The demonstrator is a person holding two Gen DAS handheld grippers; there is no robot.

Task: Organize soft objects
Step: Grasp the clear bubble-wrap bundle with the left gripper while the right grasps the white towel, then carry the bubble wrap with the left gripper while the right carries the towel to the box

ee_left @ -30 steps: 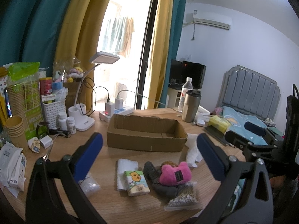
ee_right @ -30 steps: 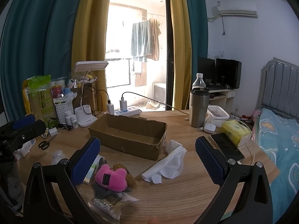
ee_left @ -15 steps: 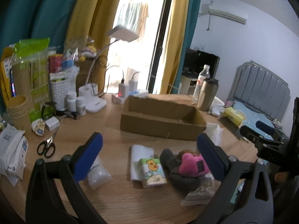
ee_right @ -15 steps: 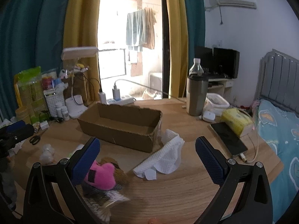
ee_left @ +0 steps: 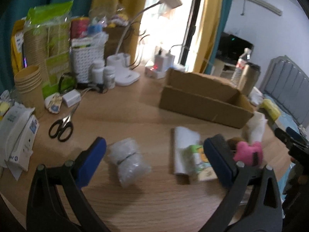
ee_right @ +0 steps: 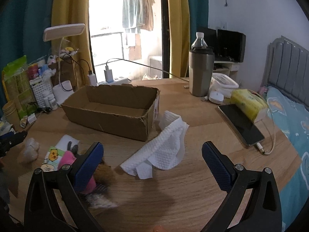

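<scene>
An open cardboard box (ee_left: 204, 98) stands mid-table; it also shows in the right wrist view (ee_right: 114, 108). My left gripper (ee_left: 154, 162) is open and empty, with a clear bag of white stuffing (ee_left: 128, 160) between its fingers on the table. A tissue pack (ee_left: 200, 160), a white packet (ee_left: 183, 143) and a pink plush toy (ee_left: 249, 153) lie to the right. My right gripper (ee_right: 152, 166) is open and empty above a crumpled white cloth (ee_right: 164, 147). The pink plush (ee_right: 66, 159) lies behind its left finger.
Scissors (ee_left: 61, 126), paper cups (ee_left: 29, 85), bottles, a desk lamp (ee_left: 127, 73) and a white basket crowd the left. A steel tumbler (ee_right: 200, 73), a phone (ee_right: 241, 127) and a yellow tissue pack (ee_right: 249, 102) sit right. A bed (ee_right: 289, 116) is beyond the table edge.
My left gripper has swung left and down toward the bag of stuffing. My right gripper has moved down and closer to the white cloth.
</scene>
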